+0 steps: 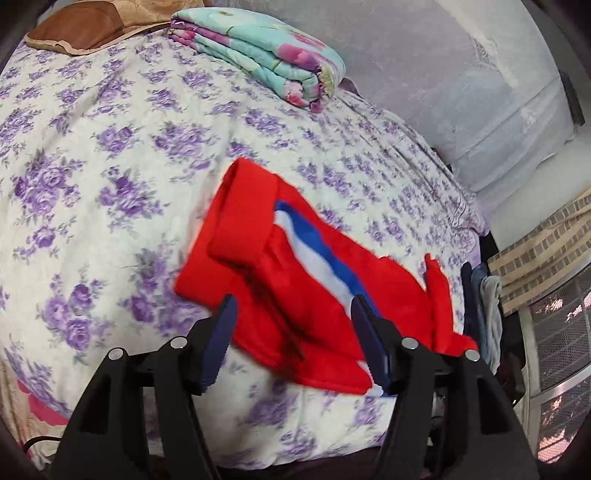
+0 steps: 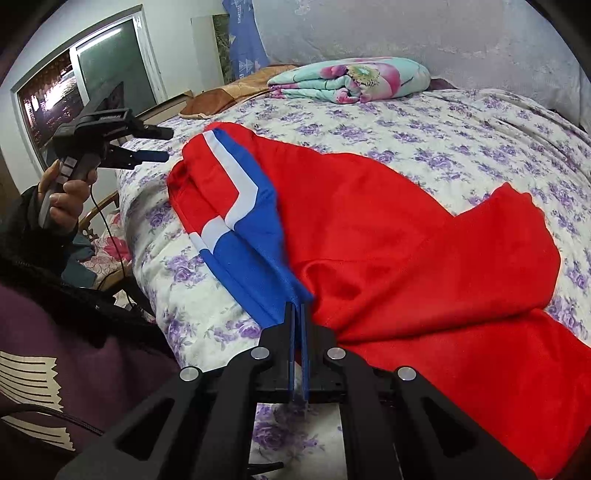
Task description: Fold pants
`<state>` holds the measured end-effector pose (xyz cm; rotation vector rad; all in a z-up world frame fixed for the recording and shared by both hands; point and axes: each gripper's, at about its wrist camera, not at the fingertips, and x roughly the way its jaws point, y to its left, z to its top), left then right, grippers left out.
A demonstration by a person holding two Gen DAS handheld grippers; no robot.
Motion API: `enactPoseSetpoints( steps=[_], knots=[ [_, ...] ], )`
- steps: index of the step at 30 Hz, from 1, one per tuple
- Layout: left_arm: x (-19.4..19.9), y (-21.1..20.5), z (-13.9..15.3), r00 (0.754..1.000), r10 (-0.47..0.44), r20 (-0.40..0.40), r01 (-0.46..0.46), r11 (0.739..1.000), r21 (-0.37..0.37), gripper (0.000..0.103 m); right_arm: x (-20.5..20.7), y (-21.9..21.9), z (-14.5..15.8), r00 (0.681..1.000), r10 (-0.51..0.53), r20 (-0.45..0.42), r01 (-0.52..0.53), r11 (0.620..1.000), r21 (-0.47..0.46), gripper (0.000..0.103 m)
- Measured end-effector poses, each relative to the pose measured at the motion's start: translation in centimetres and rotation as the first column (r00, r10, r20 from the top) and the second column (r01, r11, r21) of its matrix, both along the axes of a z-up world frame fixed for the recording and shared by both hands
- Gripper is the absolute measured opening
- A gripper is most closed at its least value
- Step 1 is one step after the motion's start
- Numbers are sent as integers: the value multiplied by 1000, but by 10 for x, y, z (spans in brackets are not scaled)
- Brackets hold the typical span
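Red pants [image 2: 388, 236] with a blue and white side stripe lie on the floral bed [image 2: 461, 129]. In the left wrist view the pants [image 1: 295, 291] lie rumpled near the bed's front edge. My left gripper [image 1: 291, 306] is open and empty, hovering just above the pants; it also shows in the right wrist view [image 2: 162, 146], held above the bed's left edge, apart from the cloth. My right gripper [image 2: 298, 306] is shut on the blue striped edge of the pants at the bed's near side.
A folded teal floral blanket [image 1: 258, 51] and a brown pillow [image 1: 81, 29] lie at the far side of the bed. A window [image 2: 74, 96] is to the left. Clothes [image 1: 484, 302] hang beside the bed's right edge.
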<state>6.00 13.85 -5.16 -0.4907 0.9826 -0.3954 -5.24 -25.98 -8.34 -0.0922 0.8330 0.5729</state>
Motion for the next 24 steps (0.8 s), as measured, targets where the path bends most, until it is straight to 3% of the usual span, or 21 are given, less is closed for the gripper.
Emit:
enactPoseSetpoints(
  steps=[7,12,15,17,24],
  knots=[
    [21,-9,-23,992,93,-85,-95,995,-20,61,1,-14,0,999,41,9,-42,997,70,3],
    [36,-16,-17,979,193,-70,-193,981,5,59,18,-32,-23,991,86,-103,-65,979,194,4],
    [40,-17,-19,970,229,-82,-228,973,30,44,20,-32,-23,987,116,-108,-91,974,207,4],
    [41,-18,-18,967,241,-79,-237,970,56,24,18,-32,-23,987,120,-102,-97,973,211,4],
    [36,-20,-11,975,219,-42,-218,975,38,15,3,-30,-3,993,114,-4,-111,972,206,4]
  ],
)
